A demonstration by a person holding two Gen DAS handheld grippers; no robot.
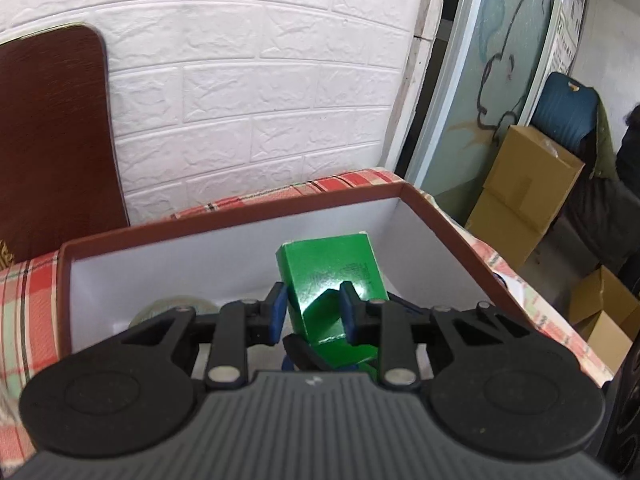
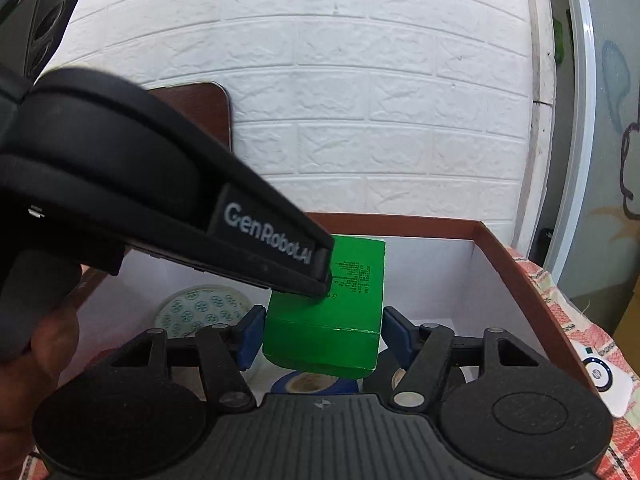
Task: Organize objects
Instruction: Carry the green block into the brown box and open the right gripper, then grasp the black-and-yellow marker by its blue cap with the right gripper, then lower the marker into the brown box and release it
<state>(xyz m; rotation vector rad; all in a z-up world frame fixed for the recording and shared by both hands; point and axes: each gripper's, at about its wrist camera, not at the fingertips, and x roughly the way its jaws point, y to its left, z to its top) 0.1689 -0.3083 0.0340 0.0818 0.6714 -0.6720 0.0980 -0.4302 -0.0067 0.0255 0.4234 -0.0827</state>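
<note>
A green carton [image 1: 332,276] is held over the inside of a brown-rimmed box with white walls [image 1: 224,240]. My left gripper [image 1: 314,312] is shut on the carton's lower corner. My right gripper [image 2: 322,336] is shut on the same carton [image 2: 352,300] across its width. In the right wrist view the left gripper's body [image 2: 160,200] crosses from the left and its tip touches the carton's face. Below the carton lies a blue tape roll [image 2: 312,384] on the box floor.
A round patterned lid [image 2: 200,310] lies in the box at left. The box [image 2: 500,256] sits on a red plaid cloth [image 1: 24,300]. A brown board [image 1: 52,132] leans on the white brick wall. Cardboard boxes [image 1: 524,196] stand at right. A white device [image 2: 600,376] lies on the cloth.
</note>
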